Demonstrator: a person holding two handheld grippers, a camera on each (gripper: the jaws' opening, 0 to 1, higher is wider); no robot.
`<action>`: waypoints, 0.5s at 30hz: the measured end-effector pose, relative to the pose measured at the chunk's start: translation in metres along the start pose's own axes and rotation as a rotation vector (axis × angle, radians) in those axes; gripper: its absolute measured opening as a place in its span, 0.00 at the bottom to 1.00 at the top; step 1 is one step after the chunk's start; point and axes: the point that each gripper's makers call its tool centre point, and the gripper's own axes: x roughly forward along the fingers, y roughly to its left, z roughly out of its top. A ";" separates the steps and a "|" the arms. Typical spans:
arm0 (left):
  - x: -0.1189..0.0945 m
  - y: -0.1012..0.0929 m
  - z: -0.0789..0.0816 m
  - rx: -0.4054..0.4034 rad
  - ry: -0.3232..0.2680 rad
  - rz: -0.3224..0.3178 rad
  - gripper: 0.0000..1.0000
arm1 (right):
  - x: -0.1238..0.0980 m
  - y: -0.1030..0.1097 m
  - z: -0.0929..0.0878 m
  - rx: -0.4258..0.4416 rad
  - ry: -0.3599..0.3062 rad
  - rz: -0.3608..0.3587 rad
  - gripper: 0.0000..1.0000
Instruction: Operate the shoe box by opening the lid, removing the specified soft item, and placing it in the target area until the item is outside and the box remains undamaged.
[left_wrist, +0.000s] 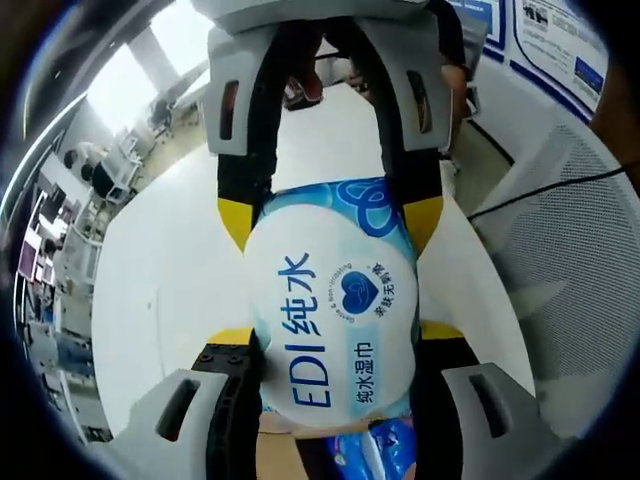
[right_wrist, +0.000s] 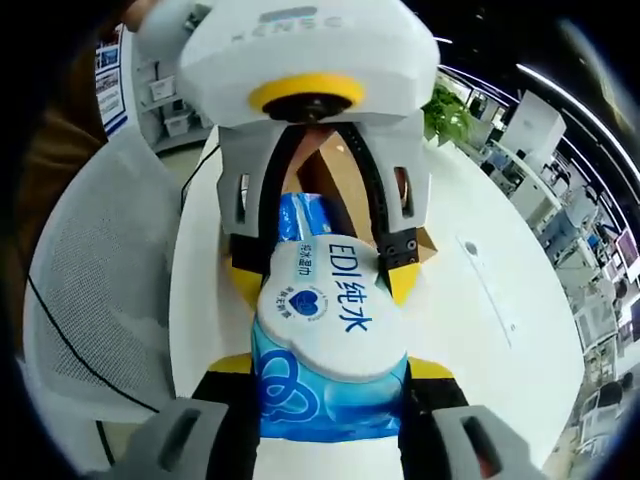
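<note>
- Left gripper view: my left gripper (left_wrist: 330, 345) rises from the bottom, its yellow-tipped jaws closed against both sides of the wet wipes pack (left_wrist: 335, 320). The opposing gripper, my right gripper (left_wrist: 330, 215), enters from the top and clamps the far end of the same pack.
- Position: the wet wipes pack is held in the air between the two grippers, above the white table (left_wrist: 150, 290). To the right of the pack stands a white mesh chair (left_wrist: 570, 260).
- Right gripper view: the right gripper's jaws are closed on the blue end of the pack (right_wrist: 330, 340); my left gripper (right_wrist: 320, 270) grips the end beyond the white flap label.
- Behind the pack, a brown cardboard surface (right_wrist: 345, 170) is visible between the left gripper's arms. I judge it to be the shoe box, but cannot confirm this.
- Handling judgement: the pack is soft, pliable film, light, and likely slippery. The flat white label flap is stiffer than the film around it.
- Hold point: grip across the narrow sides near one end, as now. Moderate pressure should suffice; excess squeeze would deform the pack.
- Task state judgement: the item appears outside the box; placing in the target area is not yet done.
</note>
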 end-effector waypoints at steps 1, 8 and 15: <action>0.001 0.001 -0.001 -0.003 0.001 0.000 0.60 | 0.001 -0.001 0.000 -0.002 0.001 0.002 0.52; 0.010 0.003 -0.011 -0.031 0.015 0.004 0.60 | 0.014 -0.005 -0.005 -0.025 0.007 0.026 0.52; 0.021 0.002 -0.023 -0.070 0.031 0.001 0.59 | 0.030 -0.006 -0.010 -0.055 0.006 0.071 0.52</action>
